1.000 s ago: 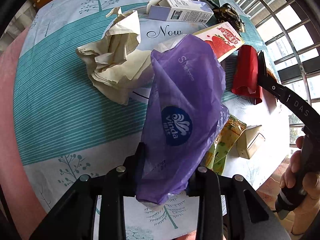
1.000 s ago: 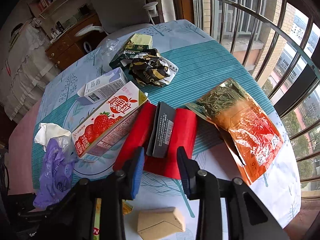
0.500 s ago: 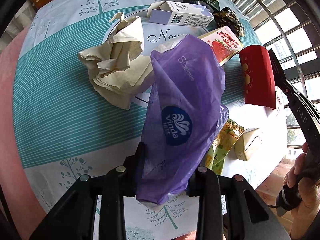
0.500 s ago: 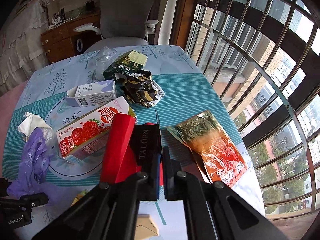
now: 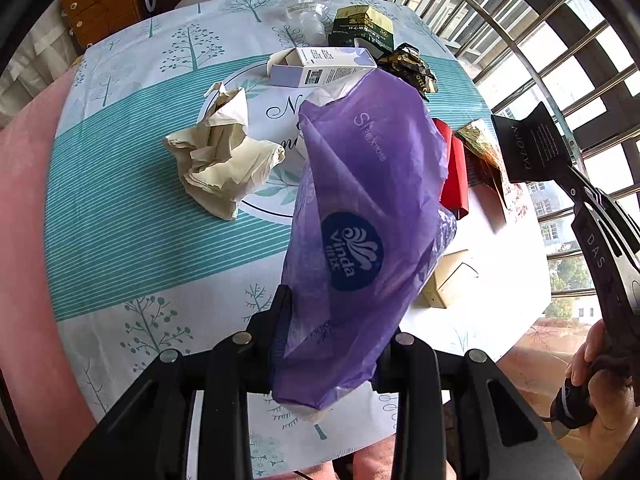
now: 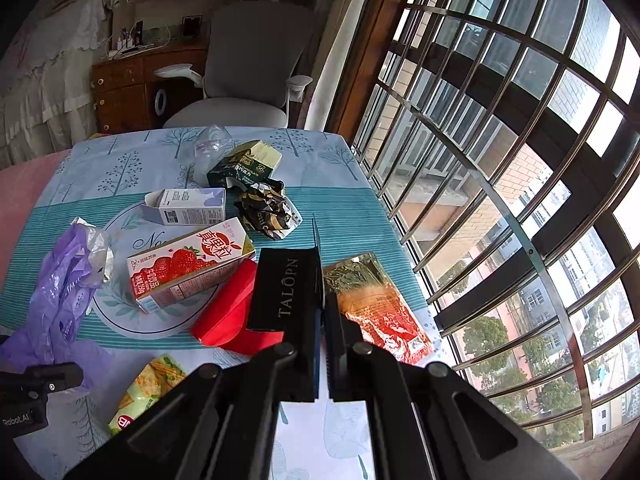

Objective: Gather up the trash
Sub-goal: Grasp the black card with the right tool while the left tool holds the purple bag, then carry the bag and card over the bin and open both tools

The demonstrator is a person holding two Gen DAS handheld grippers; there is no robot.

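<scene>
My left gripper is shut on a purple Vinda plastic bag and holds it above the near table edge; the bag also shows in the right wrist view. My right gripper is shut on a black TALOPN card sleeve and holds it raised above the table; the sleeve also shows in the left wrist view. A red box lies on the table below the sleeve.
On the tree-print tablecloth lie crumpled beige paper, a lilac carton, a strawberry milk carton, a crumpled foil wrapper, a green chocolate box, an orange foil pouch, a snack packet. Window bars stand right.
My right gripper closed on the black sleeve and lifted it off the red box, which stays on the table. My left gripper still holds the purple bag, raised and pulled back a little.
</scene>
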